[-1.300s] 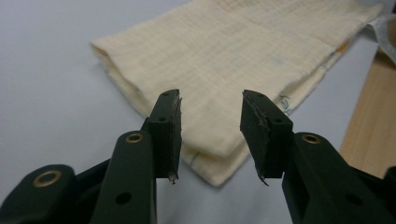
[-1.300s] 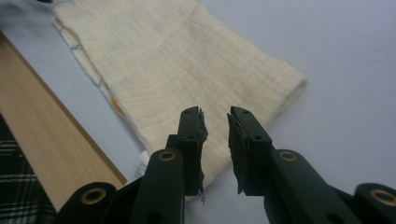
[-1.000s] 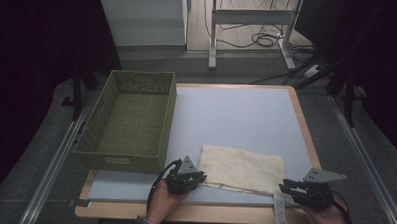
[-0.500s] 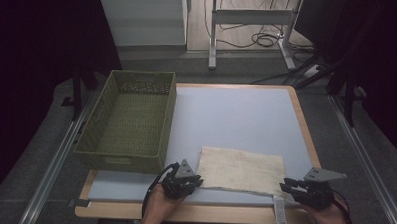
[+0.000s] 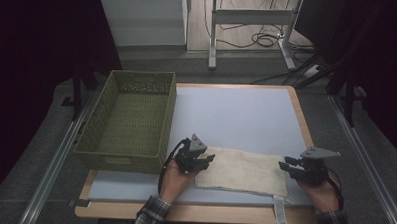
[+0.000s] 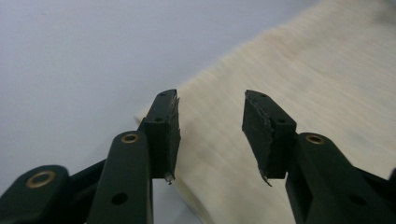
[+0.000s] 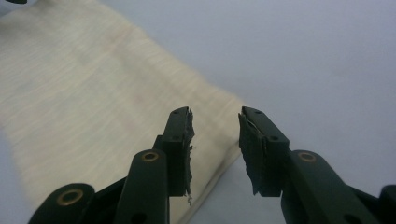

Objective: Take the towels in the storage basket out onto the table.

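Cream cloth lies flat and folded into a long strip on the desk, near the front edge, just right of the green woven basket. Basket sits on the desk's left side, apart from the cloth.

Left tool is at the cloth's left end, held by the left hand. In the left gripper view its 2 jaws stand parted over the cloth's corner, nothing pinched between the pads, cloth lying below and beyond them. Jaws have just been opening. That view is streaked with blur.

Right tool is at the cloth's right end, in the right hand. In the right gripper view its jaws are parted too, gap over the cloth's edge where it meets the bare desk; pads press on nothing. Jaws have just been opening, less wide than the left.

Both tools point inward toward each other along the strip. Cannot tell whether either jaw tip touches the fabric. White strap or tag lies at the front rim of the desk, below the cloth's right end.
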### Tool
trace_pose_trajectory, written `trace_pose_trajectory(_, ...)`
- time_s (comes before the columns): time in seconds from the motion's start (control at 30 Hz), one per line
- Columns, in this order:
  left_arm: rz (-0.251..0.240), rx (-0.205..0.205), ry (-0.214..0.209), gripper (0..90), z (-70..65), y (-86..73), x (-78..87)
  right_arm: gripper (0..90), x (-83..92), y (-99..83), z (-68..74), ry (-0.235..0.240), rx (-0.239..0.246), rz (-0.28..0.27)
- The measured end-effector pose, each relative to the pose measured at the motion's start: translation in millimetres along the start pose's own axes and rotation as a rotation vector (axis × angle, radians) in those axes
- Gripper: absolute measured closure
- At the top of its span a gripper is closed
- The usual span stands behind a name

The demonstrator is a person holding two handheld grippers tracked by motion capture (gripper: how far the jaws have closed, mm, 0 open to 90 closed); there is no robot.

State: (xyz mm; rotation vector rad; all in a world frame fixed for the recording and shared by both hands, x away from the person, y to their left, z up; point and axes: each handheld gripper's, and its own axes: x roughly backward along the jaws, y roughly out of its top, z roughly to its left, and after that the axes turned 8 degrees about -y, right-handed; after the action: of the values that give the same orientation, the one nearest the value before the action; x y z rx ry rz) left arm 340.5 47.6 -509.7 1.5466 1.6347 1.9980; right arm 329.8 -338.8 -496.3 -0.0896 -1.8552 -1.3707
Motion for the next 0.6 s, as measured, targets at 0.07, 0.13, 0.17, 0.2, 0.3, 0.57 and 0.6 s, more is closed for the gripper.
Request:
trace_pose_trajectory(0.07,-0.004,0.025,0.023,59.6,9.3,4.6,-5.5,64.6,-7.5,4.4,-5.0,-0.008,-0.017,0.003)
trace_pose_trajectory(0.13,0.006,0.047,0.038,61.9,18.3,6.6,-12.0,64.6,-14.6,6.4,-8.7,-0.012,-0.023,0.013)
trace_pose_trajectory(0.17,0.011,0.060,0.047,61.9,22.2,6.5,-15.0,64.6,-17.6,6.6,-10.1,-0.008,-0.029,0.019)
trace_pose_trajectory(0.2,0.015,0.072,0.049,61.5,25.5,5.8,-17.9,64.6,-20.6,6.2,-11.1,-0.004,-0.033,0.022)
trace_pose_trajectory(0.3,0.039,0.086,0.029,57.4,32.1,1.6,-26.5,64.0,-27.0,3.1,-11.9,-0.001,-0.039,0.040)
trace_pose_trajectory(0.57,0.045,0.116,-0.070,82.6,32.9,-8.4,-30.5,85.1,-30.9,-0.5,-4.0,0.021,0.012,0.083)
trace_pose_trajectory(0.6,0.050,0.109,-0.074,85.1,31.8,-7.7,-29.7,85.6,-30.3,1.3,-2.8,0.011,0.037,0.085)
